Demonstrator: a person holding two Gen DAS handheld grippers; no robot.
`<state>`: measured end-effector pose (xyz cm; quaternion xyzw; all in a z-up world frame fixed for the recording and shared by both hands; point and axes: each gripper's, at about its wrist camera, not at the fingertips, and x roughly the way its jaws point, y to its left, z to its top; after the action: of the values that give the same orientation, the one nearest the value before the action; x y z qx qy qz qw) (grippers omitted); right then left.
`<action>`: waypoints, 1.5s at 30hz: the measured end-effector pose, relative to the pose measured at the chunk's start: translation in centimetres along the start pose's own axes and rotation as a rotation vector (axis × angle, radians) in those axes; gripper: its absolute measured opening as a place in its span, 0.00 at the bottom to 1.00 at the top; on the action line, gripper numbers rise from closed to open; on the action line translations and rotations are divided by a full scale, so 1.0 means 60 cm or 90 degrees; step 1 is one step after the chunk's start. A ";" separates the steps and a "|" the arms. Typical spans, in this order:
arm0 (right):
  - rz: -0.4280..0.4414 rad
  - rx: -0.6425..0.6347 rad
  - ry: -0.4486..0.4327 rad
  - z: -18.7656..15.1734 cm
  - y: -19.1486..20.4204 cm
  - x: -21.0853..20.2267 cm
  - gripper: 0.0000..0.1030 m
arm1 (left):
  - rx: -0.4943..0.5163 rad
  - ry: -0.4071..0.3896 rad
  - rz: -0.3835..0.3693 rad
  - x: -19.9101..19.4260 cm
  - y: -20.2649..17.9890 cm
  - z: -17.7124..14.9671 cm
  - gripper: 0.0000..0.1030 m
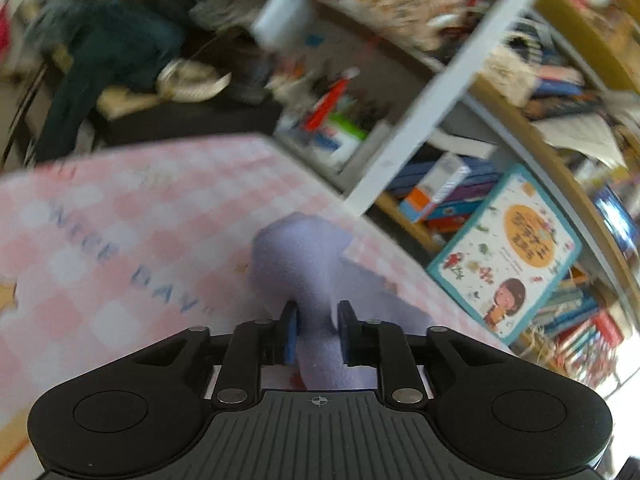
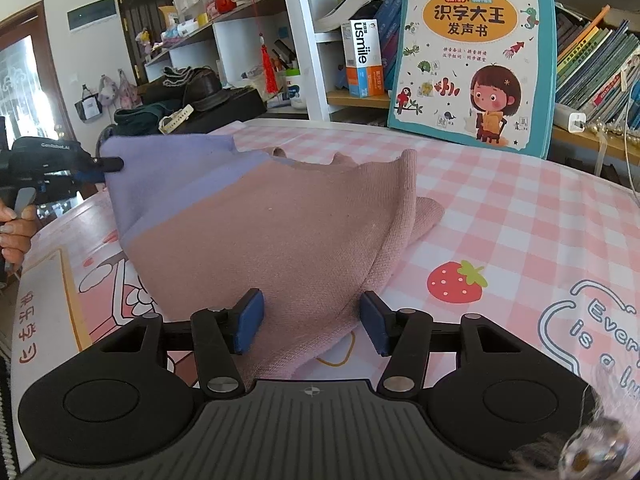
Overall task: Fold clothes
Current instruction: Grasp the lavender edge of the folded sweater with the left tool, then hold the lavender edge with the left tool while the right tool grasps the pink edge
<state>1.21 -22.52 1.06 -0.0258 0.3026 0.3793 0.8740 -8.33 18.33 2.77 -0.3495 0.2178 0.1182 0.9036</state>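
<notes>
Left wrist view: blurred. The left gripper [image 1: 317, 330] has its jaws clenched on a bunched lilac part of the sweater [image 1: 298, 264]; the knit fills the gap between the blue pads and trails forward over the pink checked table [image 1: 120, 216]. The fabric looks soft, limp and light, crumpling into a roll where pinched. The grip seems to sit on a corner or hem, though the blur leaves that unsure. Behind are a bookshelf [image 1: 420, 120] and a picture book [image 1: 508, 256] leaning at the table's far edge.

Right wrist view: sharp. The sweater [image 2: 260, 232], dusty pink with a lilac band, is lifted off the table [image 2: 520, 216] on the left and drapes down to it on the right, where a folded sleeve or edge lies flat. The left gripper [image 2: 102, 168], held by a hand [image 2: 16, 232], pinches the lilac corner high at the left. The right gripper [image 2: 312, 322] has its jaws standing apart with pink knit sagging between; the pads look just short of pressing it, so I judge it released, not gripping. The knit will stretch and sag, not slip. Best holds are the hem corners or shoulder seams.

Containers: shelf compartments hold stacked books, a toothbrush box [image 2: 362, 56] and small clutter. No basket or bin for clothes is visible.
</notes>
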 end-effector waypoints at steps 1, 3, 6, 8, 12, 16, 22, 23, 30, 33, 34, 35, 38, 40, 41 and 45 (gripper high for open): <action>-0.001 -0.001 0.000 0.000 0.000 0.000 0.50 | -0.024 0.011 0.001 0.002 0.010 0.000 0.25; -0.002 -0.003 0.000 0.000 0.001 0.000 0.50 | -0.076 0.033 0.003 0.010 0.034 -0.002 0.26; -0.002 -0.004 -0.001 -0.001 0.002 0.000 0.50 | -0.141 0.061 0.005 0.027 0.057 -0.013 0.29; -0.001 -0.002 -0.001 -0.001 0.001 0.000 0.50 | -0.171 0.061 -0.003 0.032 0.065 -0.018 0.30; 0.000 -0.001 -0.001 -0.001 0.000 -0.001 0.50 | -0.196 0.059 -0.014 0.043 0.067 -0.016 0.30; 0.000 0.000 -0.001 -0.001 0.001 -0.001 0.50 | -0.236 0.056 -0.036 0.053 0.078 -0.015 0.30; -0.001 -0.001 0.000 -0.001 0.000 -0.001 0.50 | -0.233 0.056 -0.046 0.054 0.078 -0.016 0.30; -0.001 -0.001 0.000 -0.001 0.000 -0.001 0.50 | -0.231 0.055 -0.046 0.055 0.076 -0.015 0.30; -0.009 -0.005 -0.002 -0.002 0.005 0.003 0.50 | -0.115 0.018 -0.065 0.037 0.042 -0.012 0.12; -0.006 0.006 -0.002 -0.002 0.002 0.005 0.52 | -0.002 -0.026 -0.097 0.007 0.003 -0.011 0.11; -0.004 0.011 -0.001 -0.001 0.000 0.006 0.53 | 0.033 -0.037 -0.118 -0.003 -0.009 -0.013 0.12; -0.003 0.016 0.000 -0.001 -0.002 0.007 0.53 | 0.065 -0.046 -0.139 -0.013 -0.020 -0.015 0.12; -0.003 0.017 0.000 0.000 -0.002 0.008 0.53 | 0.008 -0.027 -0.143 -0.005 0.002 -0.014 0.12; -0.003 0.016 0.000 0.000 -0.002 0.008 0.53 | -0.052 -0.013 -0.121 0.008 0.029 -0.015 0.12; -0.003 0.017 0.000 0.000 -0.002 0.007 0.53 | -0.075 -0.008 -0.115 0.015 0.039 -0.017 0.12; -0.002 0.017 0.001 0.000 -0.003 0.007 0.54 | -0.100 -0.002 -0.103 0.028 0.053 -0.024 0.16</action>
<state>1.54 -22.36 0.79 -0.0148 0.3079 0.3738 0.8748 -8.46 19.75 -0.80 -0.4356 0.1777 0.0623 0.8803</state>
